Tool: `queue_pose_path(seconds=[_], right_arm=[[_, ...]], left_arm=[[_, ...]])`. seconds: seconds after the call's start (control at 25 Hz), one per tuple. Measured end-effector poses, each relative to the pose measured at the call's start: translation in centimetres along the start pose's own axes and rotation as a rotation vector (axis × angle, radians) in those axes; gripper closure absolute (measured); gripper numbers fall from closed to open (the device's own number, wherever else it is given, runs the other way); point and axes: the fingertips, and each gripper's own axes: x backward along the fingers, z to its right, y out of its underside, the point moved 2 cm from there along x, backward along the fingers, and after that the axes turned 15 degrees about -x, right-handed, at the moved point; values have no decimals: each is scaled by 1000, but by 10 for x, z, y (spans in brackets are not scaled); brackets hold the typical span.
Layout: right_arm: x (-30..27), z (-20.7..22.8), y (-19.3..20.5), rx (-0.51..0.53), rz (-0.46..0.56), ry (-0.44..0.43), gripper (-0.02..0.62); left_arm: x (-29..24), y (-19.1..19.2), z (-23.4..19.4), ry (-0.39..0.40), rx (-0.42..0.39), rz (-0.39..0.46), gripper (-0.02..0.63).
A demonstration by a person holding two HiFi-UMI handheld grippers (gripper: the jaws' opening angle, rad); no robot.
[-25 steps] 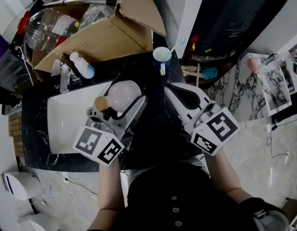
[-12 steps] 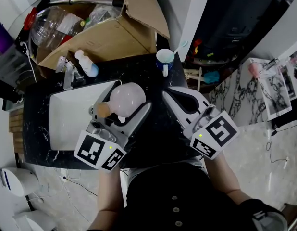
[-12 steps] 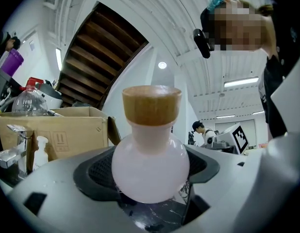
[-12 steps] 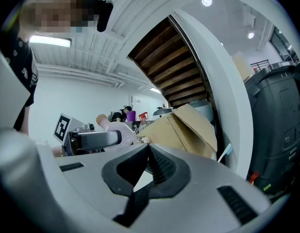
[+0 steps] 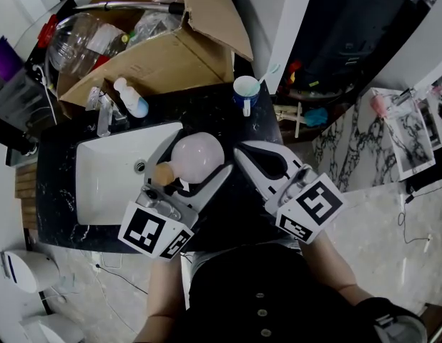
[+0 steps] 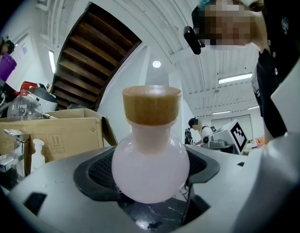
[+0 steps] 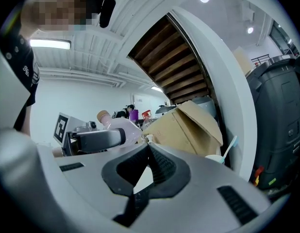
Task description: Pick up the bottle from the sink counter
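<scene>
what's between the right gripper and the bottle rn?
One jaw of the left gripper, which is shut on the bottle, plus bare black counter up to the right gripper. Head view shows it best.

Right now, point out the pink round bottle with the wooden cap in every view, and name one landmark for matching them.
Head view: pink bottle at centre, clamped in the left gripper.
Left gripper view: pink bottle dead centre between the jaws, cap up.
Right gripper view: pink bottle small, left of centre, above the shut jaws.
Landmark: cardboard box, top of the head view; left; right of centre.
</scene>
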Motion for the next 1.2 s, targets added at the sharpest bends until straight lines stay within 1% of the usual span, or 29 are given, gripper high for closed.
queue_pose_path(seconds=[0.24,0.48,0.64,0.76,0.96,1.2], right_arm=[[0,1,10,1,-30,-6,592],[5,10,14,-8,-50,22,593],[8,14,20,-20,-61,36,592],[9,15,24,-30,-66,39,592],[7,16,30,-56,-76,37,592],[8,23,39,-68,-107,46,592]], left_arm=[[3,11,9,13,20,-34,216],[8,16,13,27,33,-38,216],[10,22,16,36,56,-42,216],[12,26,18,38,72,-42,216],[11,31,22,52,68,-56,216],[12,37,26,56,89,-68,216]])
